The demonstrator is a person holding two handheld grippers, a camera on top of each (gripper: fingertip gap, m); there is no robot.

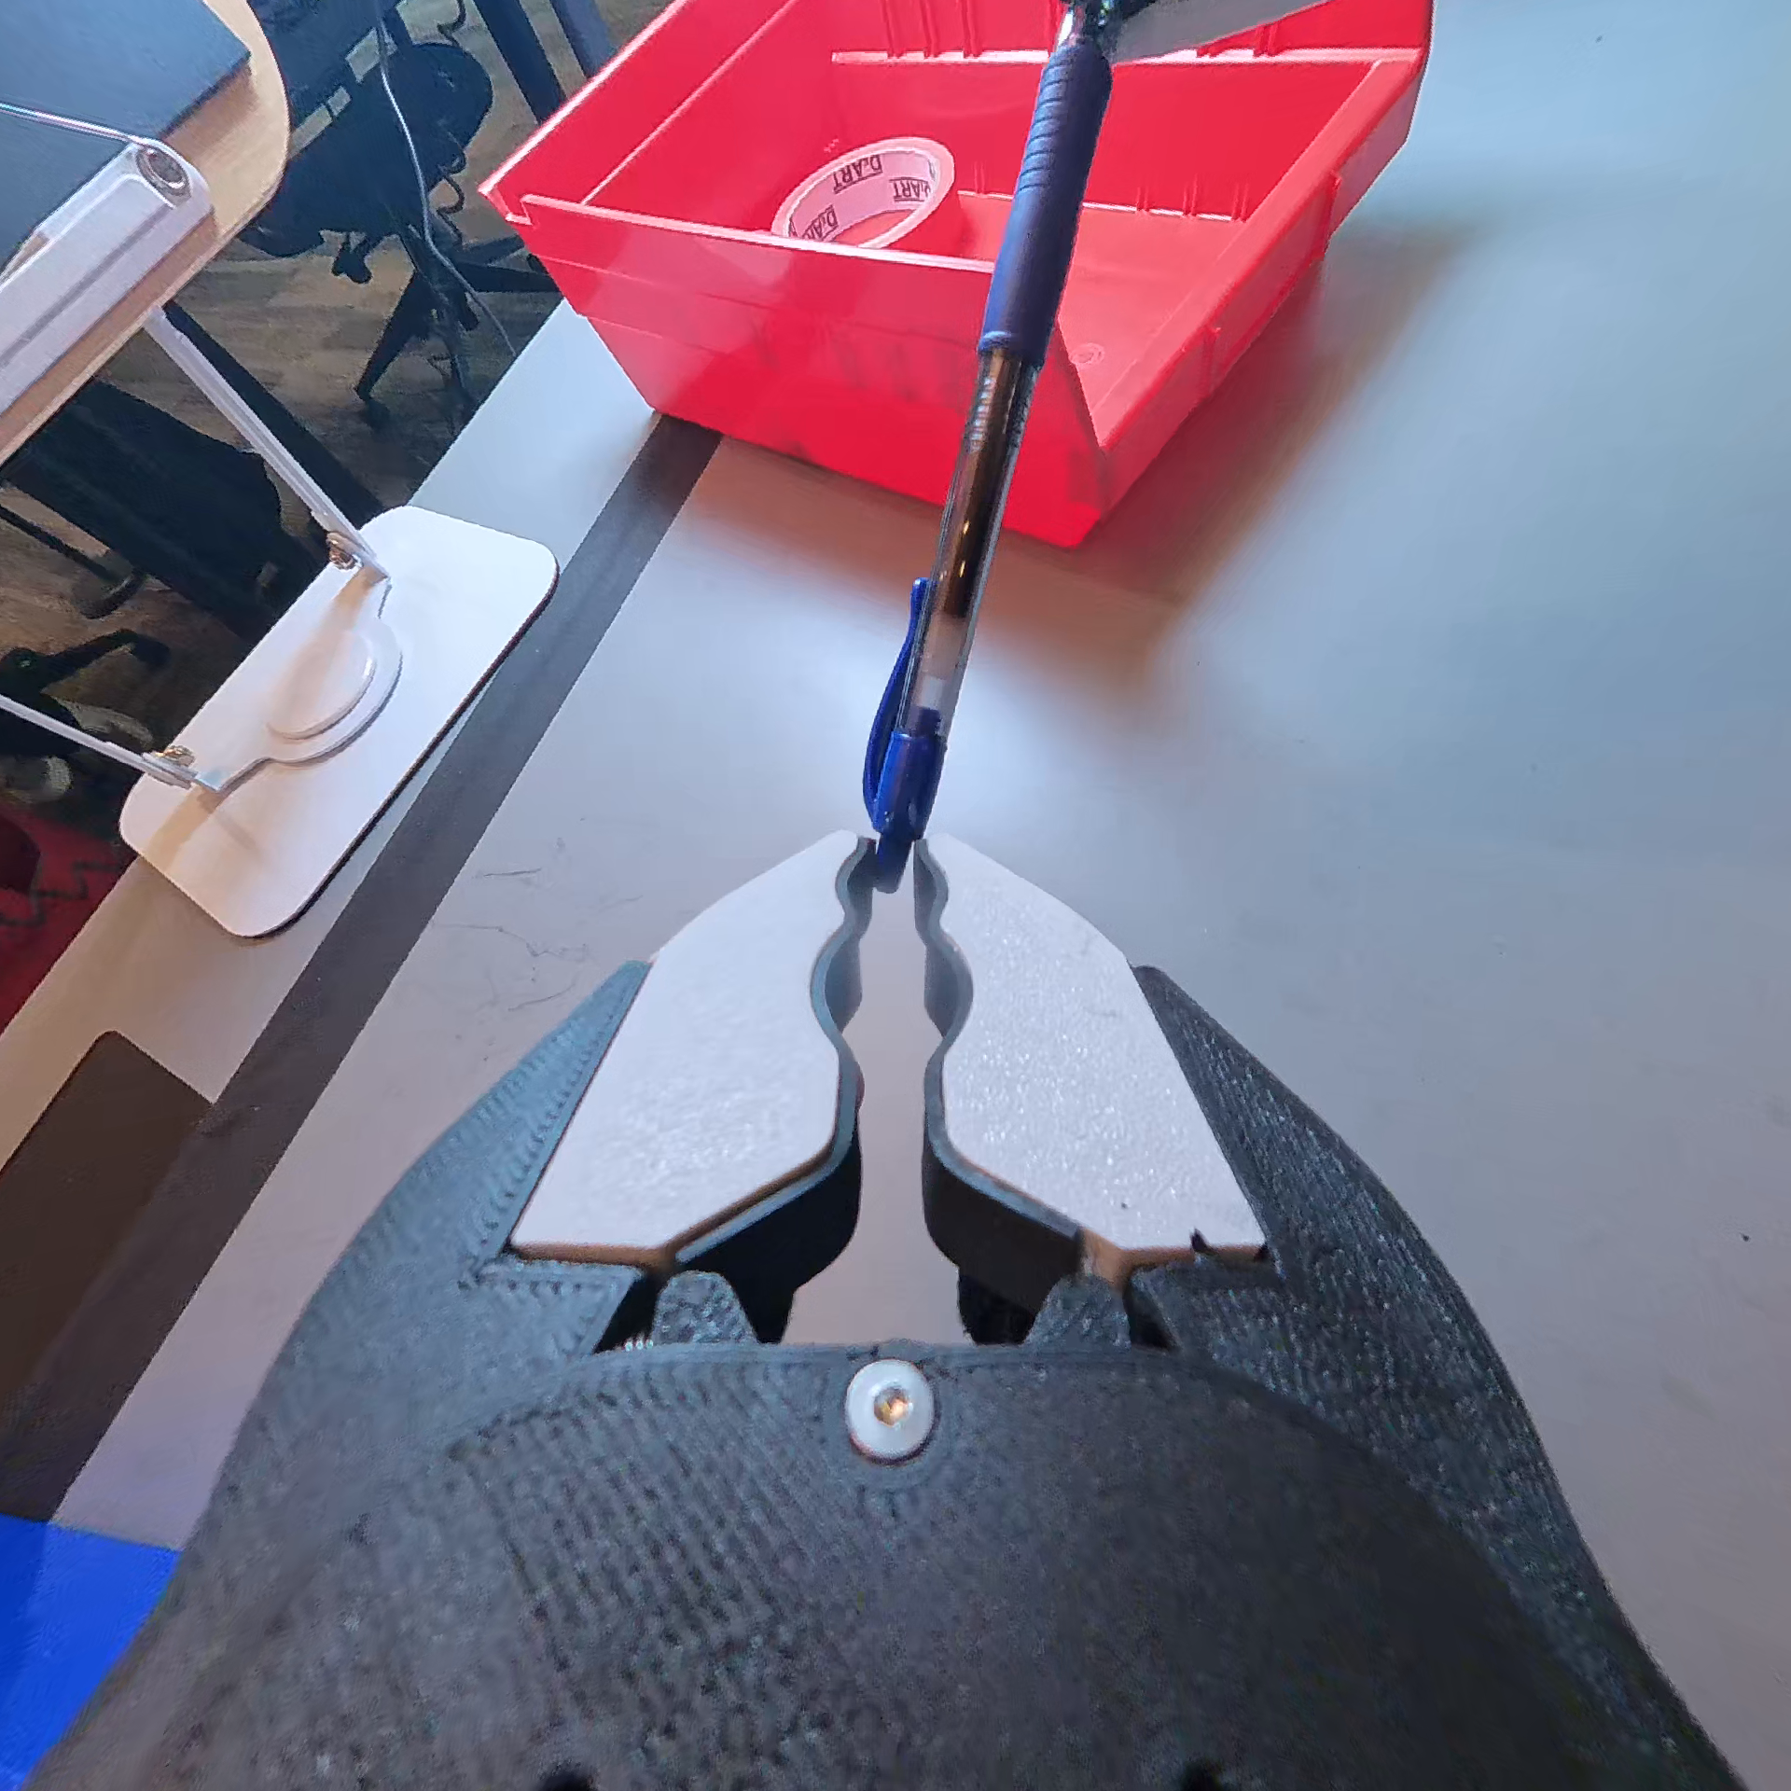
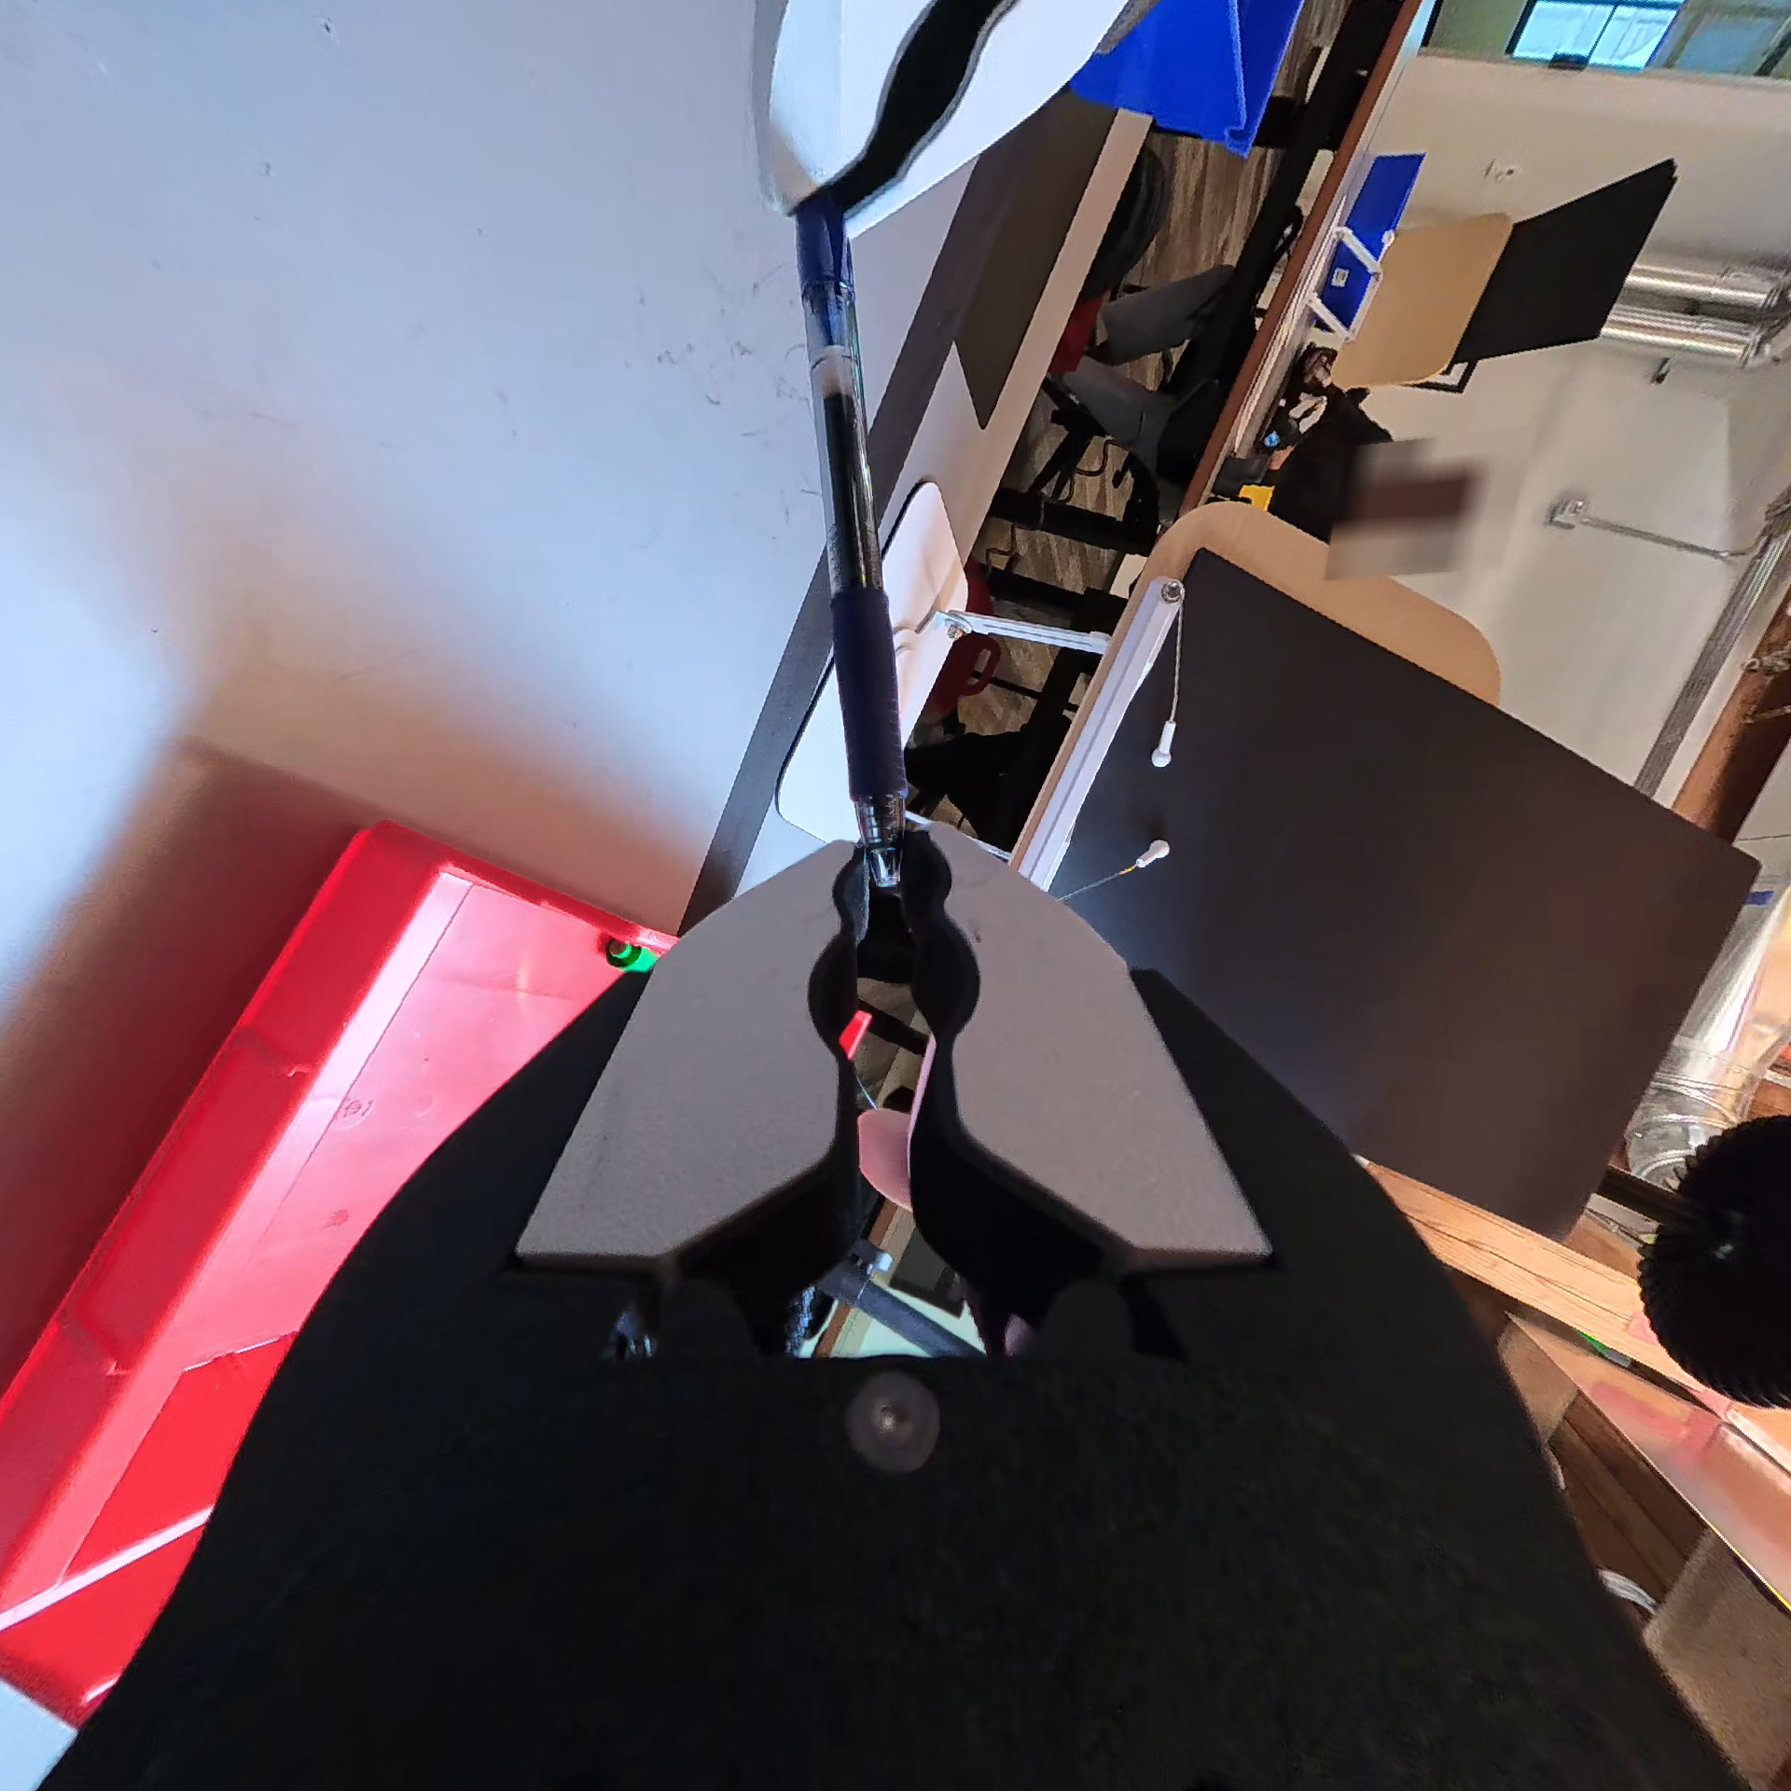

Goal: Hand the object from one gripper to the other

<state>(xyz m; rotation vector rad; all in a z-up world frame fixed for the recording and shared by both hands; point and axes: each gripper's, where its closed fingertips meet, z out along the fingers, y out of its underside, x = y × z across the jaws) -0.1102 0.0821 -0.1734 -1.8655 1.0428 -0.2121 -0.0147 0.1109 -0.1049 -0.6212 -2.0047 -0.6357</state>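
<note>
A blue pen (image 1: 979, 455) with a clear barrel and a dark rubber grip hangs in the air above the grey table (image 1: 1357, 775), stretched between both grippers. My left gripper (image 1: 896, 853) is shut on the pen's blue clicker end, beside the clip. The right gripper's pale fingers (image 1: 1192, 19) hold the metal tip at the top edge of the left wrist view. In the right wrist view, my right gripper (image 2: 887, 867) is shut on the pen (image 2: 853, 504) at its tip. The left gripper (image 2: 872, 174) holds the far end at the top of that view.
A red divided bin (image 1: 872, 388) stands on the table behind the pen, with a roll of tape (image 1: 867, 194) in one compartment. The bin also shows in the right wrist view (image 2: 291, 1163). A white stand base (image 1: 329, 717) sits on the neighbouring desk at left. Chairs stand beyond. The tips of one gripper are about 12 cm away from the tips of the other. It is some 35 cm from my right tips to the roll of tape (image 1: 867, 194).
</note>
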